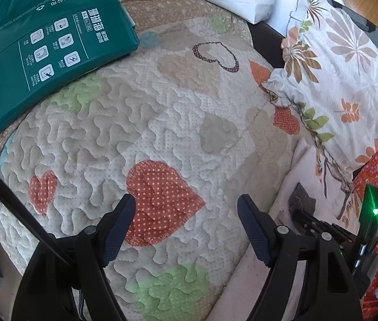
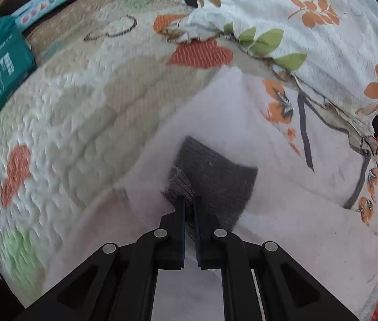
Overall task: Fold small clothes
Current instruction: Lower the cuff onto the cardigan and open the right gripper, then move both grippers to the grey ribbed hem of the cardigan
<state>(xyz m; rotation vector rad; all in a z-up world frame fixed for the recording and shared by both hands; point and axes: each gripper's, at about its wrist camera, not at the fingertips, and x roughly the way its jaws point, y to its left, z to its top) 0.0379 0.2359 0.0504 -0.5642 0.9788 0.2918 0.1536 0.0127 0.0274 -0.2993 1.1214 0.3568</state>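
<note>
Between my right gripper (image 2: 188, 200) pads: ribbed edge of grey knit garment (image 2: 215, 176), jaws clamped on it. Garment lies on pale pink cloth (image 2: 282, 227) near quilt's right edge. My left gripper (image 1: 186, 203) hangs over quilt (image 1: 140, 112), jaws apart, nothing between. Farther right, floral pillow (image 1: 344, 61). Green paper pack (image 1: 41, 42) at quilt's far left corner.

A small dark grey knitted garment (image 2: 215, 179) lies flat on a pale pink cloth (image 2: 282, 227), its frayed ribbed edge at seven o'clock pinched and lifted slightly, the rest spreading toward two o'clock.
</note>
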